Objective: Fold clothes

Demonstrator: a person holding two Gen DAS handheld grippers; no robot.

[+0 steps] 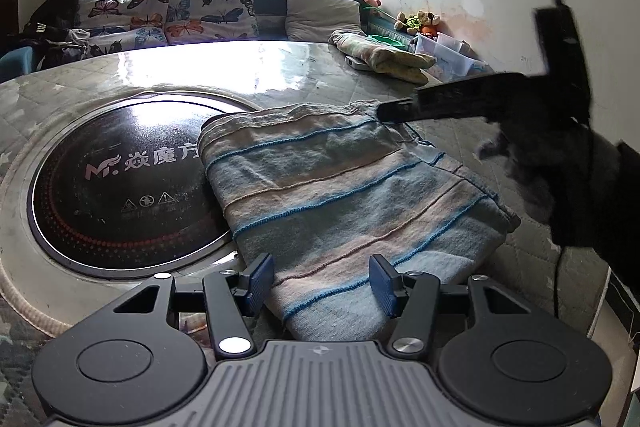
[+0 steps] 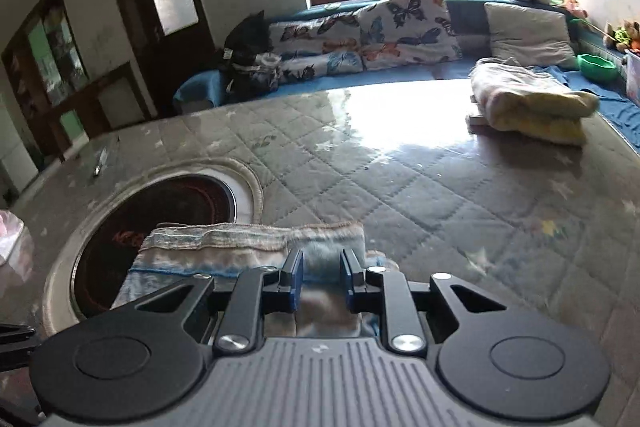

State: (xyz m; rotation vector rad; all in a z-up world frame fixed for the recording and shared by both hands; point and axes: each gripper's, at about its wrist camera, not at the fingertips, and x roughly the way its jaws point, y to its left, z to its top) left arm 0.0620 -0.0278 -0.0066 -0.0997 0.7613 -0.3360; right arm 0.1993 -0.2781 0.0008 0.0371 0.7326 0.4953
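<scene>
Striped knit garment [image 1: 344, 195] lies folded flat on the quilted table [image 2: 400, 195], one edge over the round black glass hob [image 1: 120, 195]. Left gripper [image 1: 322, 283] fingers wide, straddling the near hem, not pinching. Right gripper [image 2: 320, 279] fingers narrow, clamped on a fold of the cloth at its far corner. Right gripper blurred in left view.

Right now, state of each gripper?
Left gripper: open, over the towel, not gripping.
Right gripper: shut on the towel's far corner.
</scene>
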